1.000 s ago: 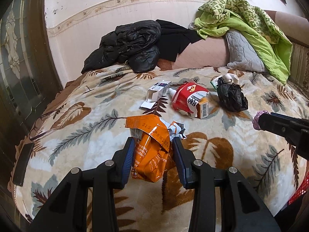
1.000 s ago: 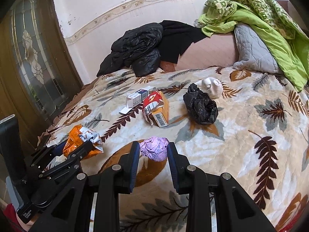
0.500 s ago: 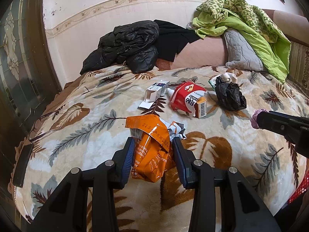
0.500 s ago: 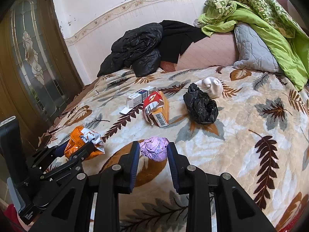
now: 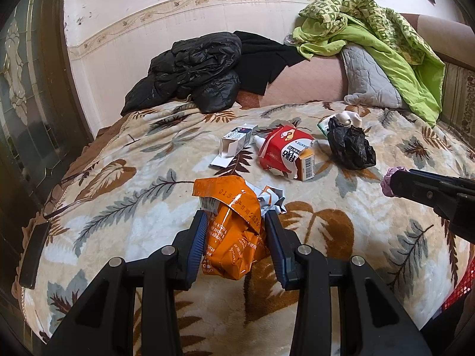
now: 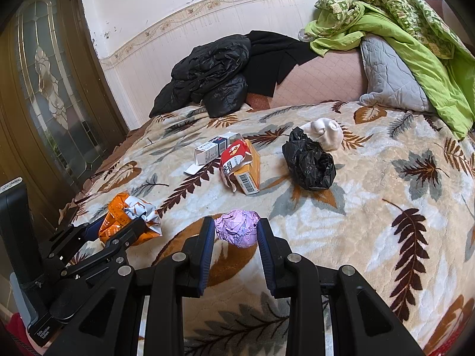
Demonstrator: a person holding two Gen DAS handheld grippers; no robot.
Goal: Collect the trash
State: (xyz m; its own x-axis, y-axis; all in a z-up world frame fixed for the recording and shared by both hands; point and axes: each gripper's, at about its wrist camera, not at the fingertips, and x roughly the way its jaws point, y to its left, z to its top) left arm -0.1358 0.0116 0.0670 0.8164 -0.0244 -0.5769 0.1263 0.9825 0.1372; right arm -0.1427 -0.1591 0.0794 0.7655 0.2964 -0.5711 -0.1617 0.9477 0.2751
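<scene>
Left wrist view: an orange wrapper (image 5: 234,237) is squeezed between the blue pads of the left gripper (image 5: 236,231), above the leaf-print blanket (image 5: 118,207). In the right wrist view, a purple paper ball (image 6: 237,227) is pinched by the right gripper (image 6: 236,233). Farther back on the blanket, a white box (image 6: 210,150), a red carton (image 6: 240,167) and a black bag (image 6: 308,164) are seen lying near each other.

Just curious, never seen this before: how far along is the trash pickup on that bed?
Nothing looks binned yet. In hand: the left gripper clamps an orange wrapper, and the right gripper a purple paper ball. Left on the blanket: a white carton, a red box, a black bag and a white wad.
</scene>
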